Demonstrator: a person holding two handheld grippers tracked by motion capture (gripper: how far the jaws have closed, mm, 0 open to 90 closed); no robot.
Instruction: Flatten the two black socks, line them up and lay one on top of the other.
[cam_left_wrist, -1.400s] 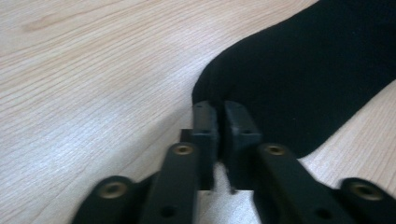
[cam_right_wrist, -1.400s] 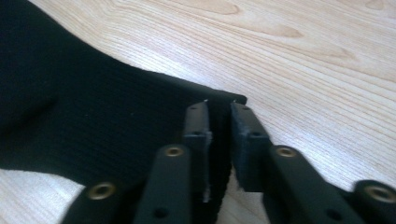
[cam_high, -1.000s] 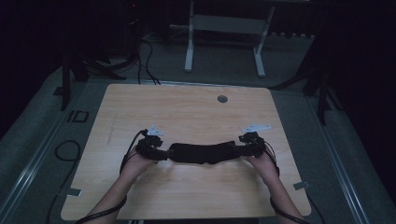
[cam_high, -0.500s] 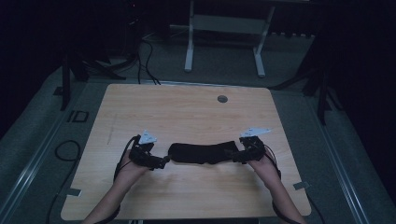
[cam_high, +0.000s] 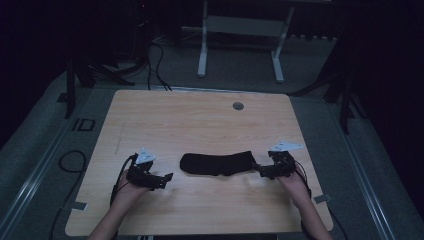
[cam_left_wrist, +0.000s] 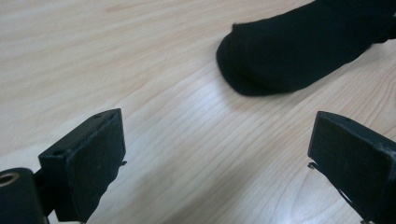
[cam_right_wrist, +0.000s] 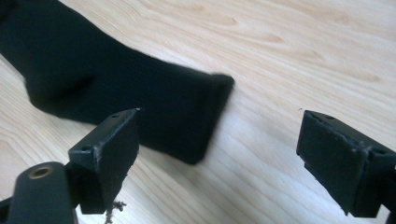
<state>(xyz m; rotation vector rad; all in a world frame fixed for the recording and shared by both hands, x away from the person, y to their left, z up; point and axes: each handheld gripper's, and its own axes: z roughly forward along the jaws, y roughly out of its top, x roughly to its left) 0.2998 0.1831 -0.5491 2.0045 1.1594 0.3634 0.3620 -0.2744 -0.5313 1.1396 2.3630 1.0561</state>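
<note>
Sock lay flat on the tabletop, long axis running 9 to 3 o'clock across the near half in the high view. Rounded toe end pointed toward 9 o'clock, toward my left claw; squared cuff end pointed toward 3 o'clock, toward my right claw.

Appearance: plain black knit, dull, no pattern I could make out. Toe end smooth and curved in the left gripper view. In the right gripper view the cuff showed a straight cut edge with one sharp corner and a shallow crease further along.

Left claw: jaws wide apart, bare wood between them, sock toe lying apart at roughly 1 o'clock. Right claw: jaws wide apart, cuff edge reaching between them without touching the pads.

Against a second ago: both claws then had the sock's ends between them and the sock was stretched longer. Jaws of both had just been opening. My left hand had since drawn back toward 8 o'clock, leaving a clear gap; the sock sat shorter and slack.
</note>
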